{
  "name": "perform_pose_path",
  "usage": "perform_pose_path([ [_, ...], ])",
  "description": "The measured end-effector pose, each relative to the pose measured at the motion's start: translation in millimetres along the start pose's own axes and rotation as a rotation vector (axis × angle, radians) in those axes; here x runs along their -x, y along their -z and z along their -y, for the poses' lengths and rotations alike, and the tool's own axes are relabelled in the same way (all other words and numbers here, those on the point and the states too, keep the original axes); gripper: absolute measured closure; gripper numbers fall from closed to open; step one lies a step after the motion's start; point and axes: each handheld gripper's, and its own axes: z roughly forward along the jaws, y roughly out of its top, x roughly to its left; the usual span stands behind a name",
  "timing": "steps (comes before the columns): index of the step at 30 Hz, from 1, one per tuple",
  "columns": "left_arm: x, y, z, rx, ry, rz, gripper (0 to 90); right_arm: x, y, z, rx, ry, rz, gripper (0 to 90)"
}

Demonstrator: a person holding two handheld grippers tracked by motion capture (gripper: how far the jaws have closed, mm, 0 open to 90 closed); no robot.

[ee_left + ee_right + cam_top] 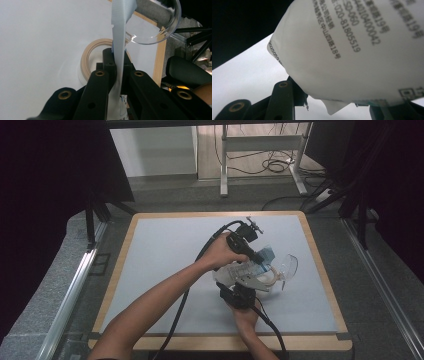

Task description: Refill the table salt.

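A: So, both grippers are working on the soft white plastic pouch with black print, holding it up just above the pale grey table mat, right of centre.

B: Right. The left gripper is pinching the pouch's flat blue-white top edge between closed jaws. The right gripper is coming in from below; its jaws are sitting at the pouch's bottom corner, but I cannot tell whether they are clamping it or only touching.

A: What is the step calling for, in your judgement?

B: Probably tipping the contents into the clear round plastic dish, which is lying just beyond the pouch. I'd be keeping the top grip firm, raising the bottom slowly, and aiming the mouth over the dish's rim so nothing is spilling.

A: And the beige ring of tape?

B: It is lying flat under the pouch, beside the dish. Steer clear of it.

A: How is the pouch looking?

B: Plump and rounded below, flattening to a thin strip above, with rows of printed characters and numbers.
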Motion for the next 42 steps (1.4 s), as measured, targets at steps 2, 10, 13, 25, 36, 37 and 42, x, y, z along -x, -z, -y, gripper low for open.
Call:
perform_pose_path([
  [2,0.6,1.2,1.6,0.002,-0.001,0.000,88.7,0.4,0.8,1.8,-0.007,0.007,0.000,55.2],
  [10,1.5,3.5,6.3,0.025,0.005,-0.002,88.9,3.9,3.5,6.6,-0.033,0.029,0.010,54.7],
  [13,0.4,3.3,6.8,0.033,0.010,-0.003,89.0,5.1,3.5,6.9,-0.036,0.026,0.010,54.6],
  [25,-3.1,7.1,10.9,0.050,0.028,-0.006,89.0,6.6,4.8,9.5,-0.051,0.030,0.004,54.4],
  [36,-5.7,14.7,19.8,0.080,0.045,0.002,89.1,7.8,7.6,13.9,-0.076,0.040,0.007,53.7],
  [37,-5.6,16.5,21.5,0.085,0.048,0.005,89.1,7.7,7.9,14.1,-0.079,0.043,0.008,53.7],
  [42,-6.1,22.8,26.6,0.109,0.055,0.011,89.3,7.4,10.2,14.8,-0.082,0.079,0.014,53.0],
])
